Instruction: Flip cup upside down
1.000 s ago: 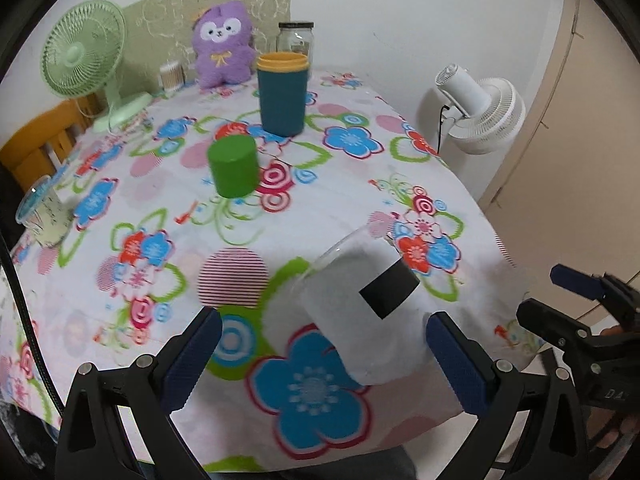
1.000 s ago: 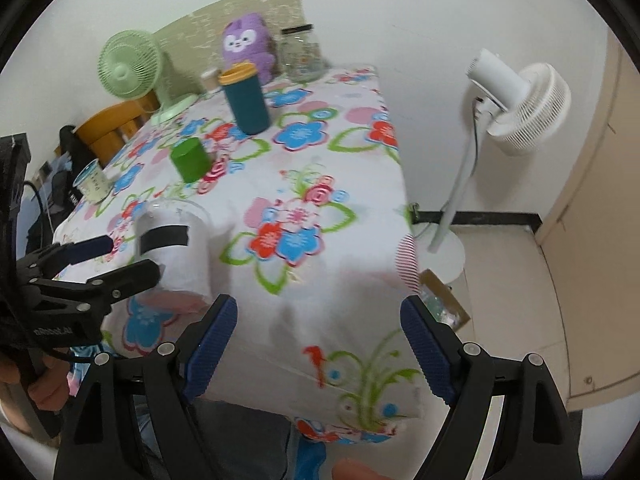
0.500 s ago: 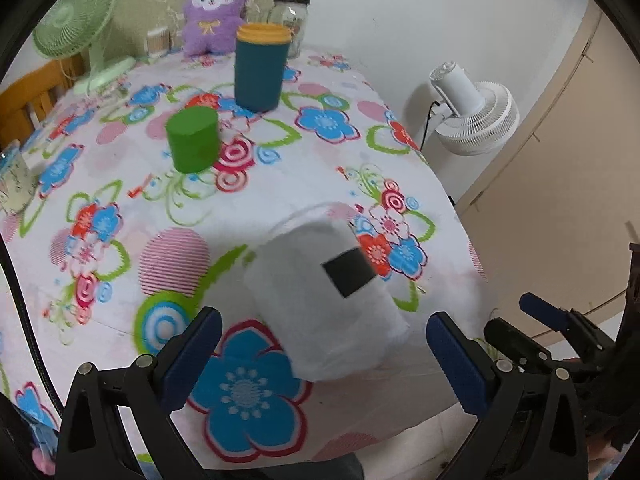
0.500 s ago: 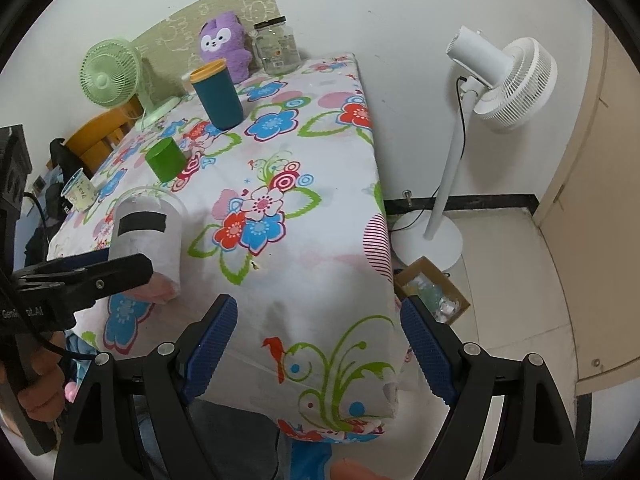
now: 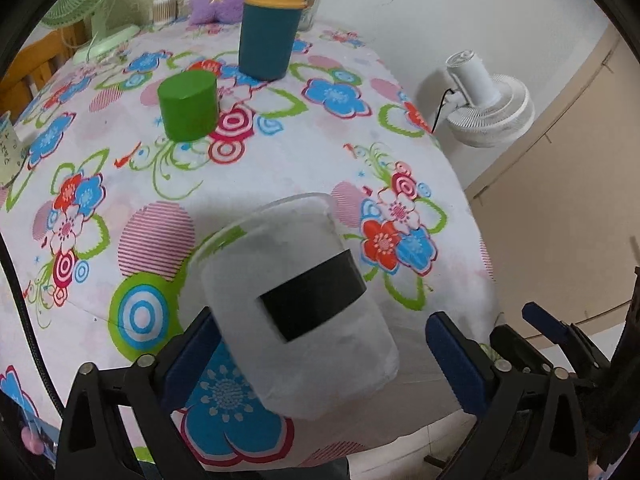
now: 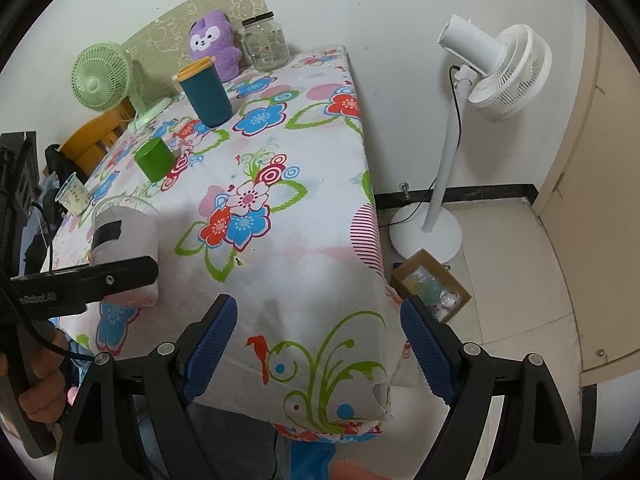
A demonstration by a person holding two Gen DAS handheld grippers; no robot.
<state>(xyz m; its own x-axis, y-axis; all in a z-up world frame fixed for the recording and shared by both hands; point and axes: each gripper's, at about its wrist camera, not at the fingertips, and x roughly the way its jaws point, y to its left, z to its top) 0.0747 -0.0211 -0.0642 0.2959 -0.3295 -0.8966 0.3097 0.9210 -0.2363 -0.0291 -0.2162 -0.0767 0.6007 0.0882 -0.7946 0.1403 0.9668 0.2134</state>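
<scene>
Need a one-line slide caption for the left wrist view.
Open left gripper straddles the white cup standing on the floral tablecloth.

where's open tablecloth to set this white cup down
Bare cloth lies right of the white cup, toward the table's right edge, and between it and the green cup. The far end is crowded: teal tumbler, plush, jar.

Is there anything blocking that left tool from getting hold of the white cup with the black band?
Nothing visible does. The white cup already sits between the open fingers of the left tool, near the tablecloth's front edge. The green cup stands well behind it.
</scene>
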